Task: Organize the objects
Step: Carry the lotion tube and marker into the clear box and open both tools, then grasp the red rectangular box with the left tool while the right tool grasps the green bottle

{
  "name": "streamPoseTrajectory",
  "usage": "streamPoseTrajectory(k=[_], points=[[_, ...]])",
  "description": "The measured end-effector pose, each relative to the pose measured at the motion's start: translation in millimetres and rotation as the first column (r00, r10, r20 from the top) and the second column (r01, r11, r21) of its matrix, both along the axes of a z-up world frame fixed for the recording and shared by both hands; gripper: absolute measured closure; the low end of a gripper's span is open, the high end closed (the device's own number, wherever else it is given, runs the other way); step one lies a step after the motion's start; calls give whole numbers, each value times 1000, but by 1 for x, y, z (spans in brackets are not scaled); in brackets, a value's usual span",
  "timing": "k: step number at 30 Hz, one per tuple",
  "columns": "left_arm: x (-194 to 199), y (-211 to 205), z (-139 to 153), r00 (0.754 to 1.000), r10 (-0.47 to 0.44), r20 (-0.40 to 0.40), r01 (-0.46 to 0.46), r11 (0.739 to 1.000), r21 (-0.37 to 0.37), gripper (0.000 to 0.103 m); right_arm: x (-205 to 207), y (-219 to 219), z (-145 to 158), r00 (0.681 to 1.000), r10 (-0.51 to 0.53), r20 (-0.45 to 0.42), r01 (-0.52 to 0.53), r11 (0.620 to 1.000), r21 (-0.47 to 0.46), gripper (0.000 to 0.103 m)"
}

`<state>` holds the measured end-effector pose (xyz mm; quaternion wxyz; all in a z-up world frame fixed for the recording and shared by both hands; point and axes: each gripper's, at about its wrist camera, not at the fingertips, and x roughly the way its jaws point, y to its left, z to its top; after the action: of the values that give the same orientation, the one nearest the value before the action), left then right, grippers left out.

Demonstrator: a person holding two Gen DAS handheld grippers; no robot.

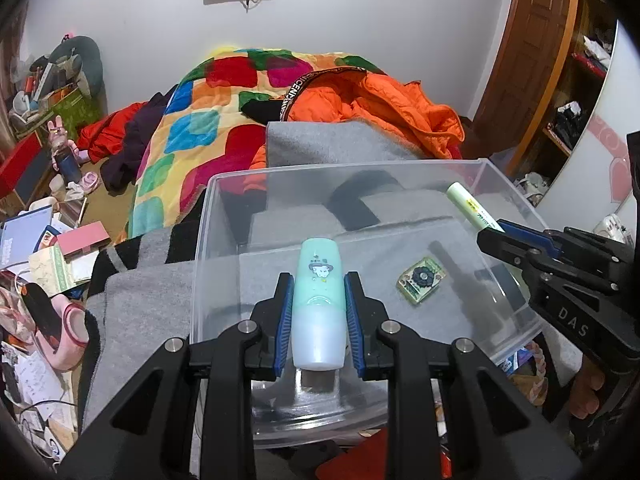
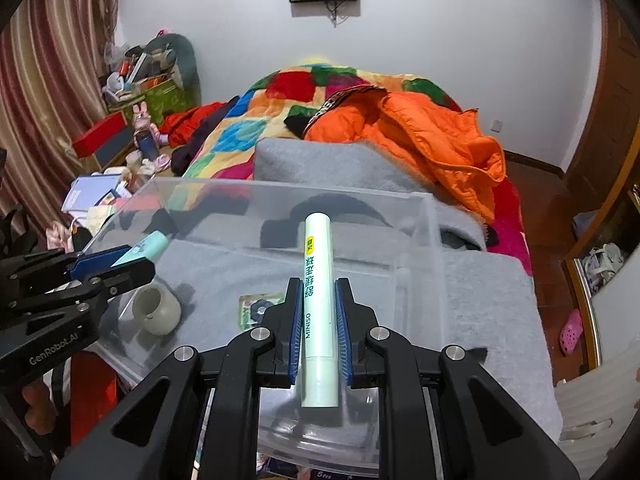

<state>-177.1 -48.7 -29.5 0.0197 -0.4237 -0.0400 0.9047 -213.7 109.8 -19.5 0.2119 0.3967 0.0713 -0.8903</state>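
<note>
A clear plastic bin (image 1: pixel 208 216) rests on a grey blanket. Over its near side, my left gripper (image 1: pixel 318 280) is shut on a mint-green bottle (image 1: pixel 320 272) with a cartoon print, the bottle pointing forward between the blue pads. A small square green card (image 1: pixel 421 280) lies on the bin floor. At the right, my right gripper (image 1: pixel 496 236) grips a pale green tube (image 1: pixel 468 208). In the right wrist view, the right gripper (image 2: pixel 318 284) is shut on that tube (image 2: pixel 318 256) above the bin (image 2: pixel 280 188). The left gripper (image 2: pixel 120 264) with its bottle (image 2: pixel 148 246) hangs at the left, above a pale round ring-shaped thing (image 2: pixel 156 310).
Behind the bin lie a folded grey blanket (image 1: pixel 332 144), an orange jacket (image 1: pixel 392 104) and a patchwork quilt (image 1: pixel 192 128). Books, boxes and pink slippers litter the floor at the left (image 1: pixel 52 248). Open wooden shelves (image 1: pixel 572 112) stand at the right.
</note>
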Motion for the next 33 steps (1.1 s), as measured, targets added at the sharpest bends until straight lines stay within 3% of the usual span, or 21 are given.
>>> streamPoseTrajectory(k=[10, 12, 14, 15, 18, 23, 28, 33], points=[[4, 3, 1, 1000, -9, 11, 9, 1000, -1, 76, 4, -4, -3, 1000, 6, 18, -7, 1000, 22, 89], [8, 5, 4, 1000, -10, 3, 10, 1000, -7, 70, 5, -1, -1, 1000, 8, 18, -8, 1000, 13, 89], [13, 7, 8, 1000, -9, -14, 9, 1000, -12, 55, 7, 1, 3, 1000, 9, 16, -9, 1000, 3, 86], [16, 8, 11, 1000, -7, -28, 7, 1000, -13, 52, 9, 3, 5, 1000, 10, 12, -10, 1000, -3, 85], [26, 10, 20, 999, -7, -52, 7, 1000, -14, 45, 15, 8, 12, 1000, 11, -1, -11, 1000, -23, 76], [47, 13, 32, 995, 6, -99, -9, 999, -32, 23, 33, 17, 26, 999, 23, -34, -25, 998, -65, 62], [72, 17, 33, 993, 32, -117, -35, 999, -31, 11, 62, 26, 40, 995, 27, -96, -35, 996, -80, 49], [93, 23, 23, 994, 53, -98, -56, 998, -28, 10, 87, 35, 40, 993, 27, -113, -37, 996, -85, 46]])
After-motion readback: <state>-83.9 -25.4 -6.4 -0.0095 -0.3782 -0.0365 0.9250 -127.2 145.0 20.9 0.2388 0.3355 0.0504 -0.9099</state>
